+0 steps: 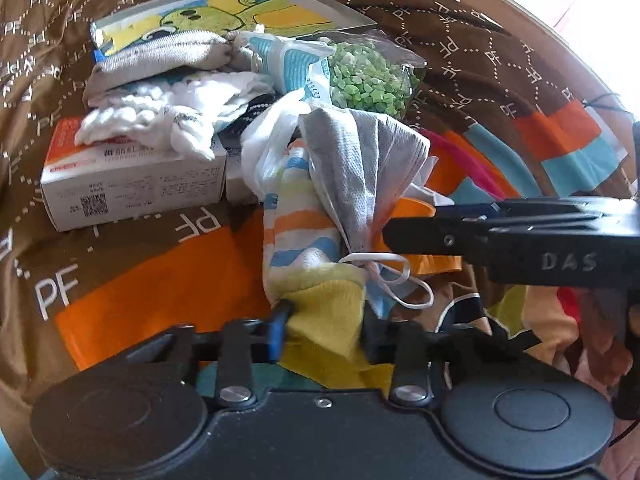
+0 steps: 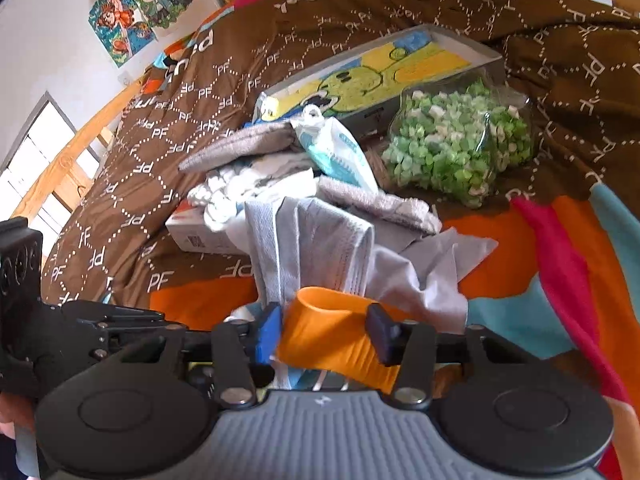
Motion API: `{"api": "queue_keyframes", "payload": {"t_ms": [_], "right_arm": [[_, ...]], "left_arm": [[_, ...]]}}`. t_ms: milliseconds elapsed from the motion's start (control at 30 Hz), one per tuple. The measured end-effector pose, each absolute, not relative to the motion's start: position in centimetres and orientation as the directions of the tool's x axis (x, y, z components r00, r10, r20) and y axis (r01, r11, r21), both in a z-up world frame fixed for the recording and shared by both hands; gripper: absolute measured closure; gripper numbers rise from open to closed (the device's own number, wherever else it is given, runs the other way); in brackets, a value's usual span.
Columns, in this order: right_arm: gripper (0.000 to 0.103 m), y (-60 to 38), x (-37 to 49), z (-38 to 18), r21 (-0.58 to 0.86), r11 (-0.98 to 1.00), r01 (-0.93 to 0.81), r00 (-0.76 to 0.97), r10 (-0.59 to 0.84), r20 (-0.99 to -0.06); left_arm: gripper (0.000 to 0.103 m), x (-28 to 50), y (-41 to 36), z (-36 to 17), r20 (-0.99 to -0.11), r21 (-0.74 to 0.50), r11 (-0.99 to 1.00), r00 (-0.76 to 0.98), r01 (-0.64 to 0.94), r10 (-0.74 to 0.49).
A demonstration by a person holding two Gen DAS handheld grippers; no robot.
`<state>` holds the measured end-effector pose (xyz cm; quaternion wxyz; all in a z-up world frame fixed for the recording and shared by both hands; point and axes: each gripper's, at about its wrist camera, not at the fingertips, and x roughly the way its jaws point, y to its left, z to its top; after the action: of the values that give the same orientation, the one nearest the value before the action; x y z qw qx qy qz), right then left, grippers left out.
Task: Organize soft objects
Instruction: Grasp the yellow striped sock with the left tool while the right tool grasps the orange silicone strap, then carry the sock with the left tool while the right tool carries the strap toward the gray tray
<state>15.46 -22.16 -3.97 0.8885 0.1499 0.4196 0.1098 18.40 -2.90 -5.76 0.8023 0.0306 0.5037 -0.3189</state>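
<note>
- Bedding: a brown-and-orange patterned quilt (image 1: 132, 272) covers the bed; a loose heap of small things sits on it.
- Left tool (image 1: 322, 328) is clenched on the yellow toe end of a striped sock (image 1: 300, 240), which runs away from the camera toward the heap.
- A grey face mask (image 1: 360, 160) drapes over the sock's far half; its white ear loop (image 1: 400, 280) dangles beside the yellow toe.
- Right tool (image 2: 326, 334) grasps an orange band (image 2: 332, 340), pinched flat between its pads; the mask's pleats rise just beyond it. From the left wrist view that tool reaches in from the right, tips at the mask's lower edge.
- Behind: a white knitted cloth (image 1: 152, 120) lying on a medicine box (image 1: 132, 184), a grey sock (image 1: 160, 60), a clear bag of green pieces (image 1: 368, 80), a cartoon-printed box (image 1: 224, 16) at the back.
- Handling, as judged: sock and mask are light, limp, non-fragile; they will sag and fold from any single grip, and the mask may slide off the sock when lifted.
- Best hold on the sock looks to be the thick toe or cuff; on the mask, the bunched pleats rather than the thin loop, which would stretch and swing.
- Whether the orange band is threaded around the mask or just beside it cannot be told.
</note>
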Motion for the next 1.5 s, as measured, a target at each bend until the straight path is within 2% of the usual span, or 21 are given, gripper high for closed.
{"api": "queue_keyframes", "payload": {"t_ms": [67,267,600,833,1033,1500], "right_arm": [[0.07,-22.1,15.4,-4.0,0.363,0.929,-0.074,0.617,0.329,-0.715],[0.083,-22.3,14.9,-3.8,0.389,0.918,-0.073,0.613,0.349,-0.709],[0.085,-22.3,12.7,-2.0,0.346,0.934,-0.087,0.671,0.311,-0.672],[0.086,-23.5,9.7,-0.1,0.386,0.919,-0.079,0.745,0.312,-0.59],[0.087,-24.2,7.9,1.8,0.405,0.91,-0.087,0.813,0.3,-0.498],[0.086,-22.0,6.2,5.5,0.314,0.935,-0.163,0.896,0.274,-0.35]], "left_arm": [[0.077,18.5,-2.8,-5.8,-0.823,-0.294,0.793,0.281,0.533,-0.494],[0.088,18.8,-2.2,-5.5,-0.814,-0.33,0.808,0.287,0.488,-0.506],[0.092,16.4,-0.6,-1.9,-0.772,-0.285,0.853,0.423,0.437,-0.475],[0.092,13.9,-0.4,1.1,-0.714,-0.271,0.863,0.512,0.427,-0.478],[0.092,12.3,0.0,3.9,-0.645,-0.296,0.858,0.575,0.42,-0.504],[0.092,11.1,0.6,8.2,-0.464,-0.321,0.835,0.694,0.447,-0.55]]}}
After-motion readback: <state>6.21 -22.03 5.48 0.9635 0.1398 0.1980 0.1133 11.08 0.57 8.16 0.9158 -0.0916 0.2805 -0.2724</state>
